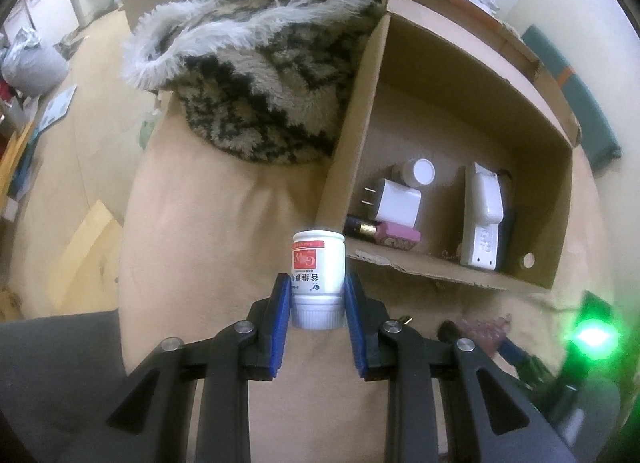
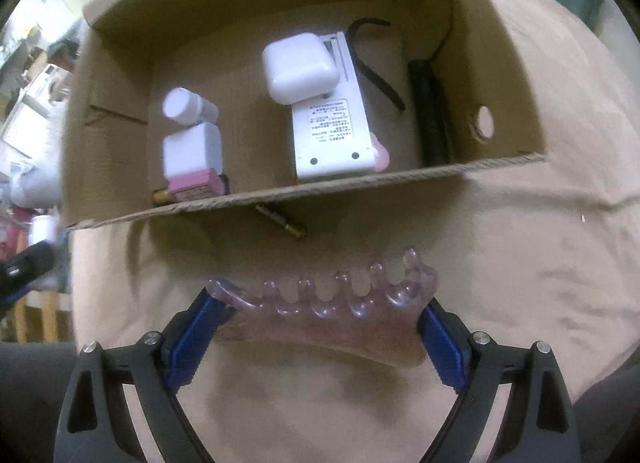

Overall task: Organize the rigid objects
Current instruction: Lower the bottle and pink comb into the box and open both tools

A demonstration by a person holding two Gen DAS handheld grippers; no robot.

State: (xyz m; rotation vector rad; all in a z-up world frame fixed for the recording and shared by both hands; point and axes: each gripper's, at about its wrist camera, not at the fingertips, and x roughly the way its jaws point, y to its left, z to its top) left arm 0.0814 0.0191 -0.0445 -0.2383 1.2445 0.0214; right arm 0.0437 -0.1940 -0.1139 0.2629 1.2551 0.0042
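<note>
My left gripper [image 1: 318,303] is shut on a small white bottle [image 1: 318,271] with a red label, held upside down just left of the cardboard box [image 1: 352,135]. My right gripper [image 2: 320,317] is shut on a clear pink comb-like piece [image 2: 328,311], held in front of the box's near wall [image 2: 360,183]. Inside the box lie a white charger [image 2: 330,131], a white case [image 2: 298,67], a white plug adapter [image 1: 394,201], a white-capped bottle [image 1: 416,173], a pink block [image 1: 396,235] and a battery [image 1: 362,228].
A loose battery [image 2: 282,222] lies on the tan sheet [image 2: 520,263] just outside the box's near wall. A furry patterned blanket [image 1: 256,75] lies against the box's left side. A black strap [image 2: 374,67] and a dark cylinder [image 2: 430,115] lie in the box. A green light [image 1: 592,337] glows at right.
</note>
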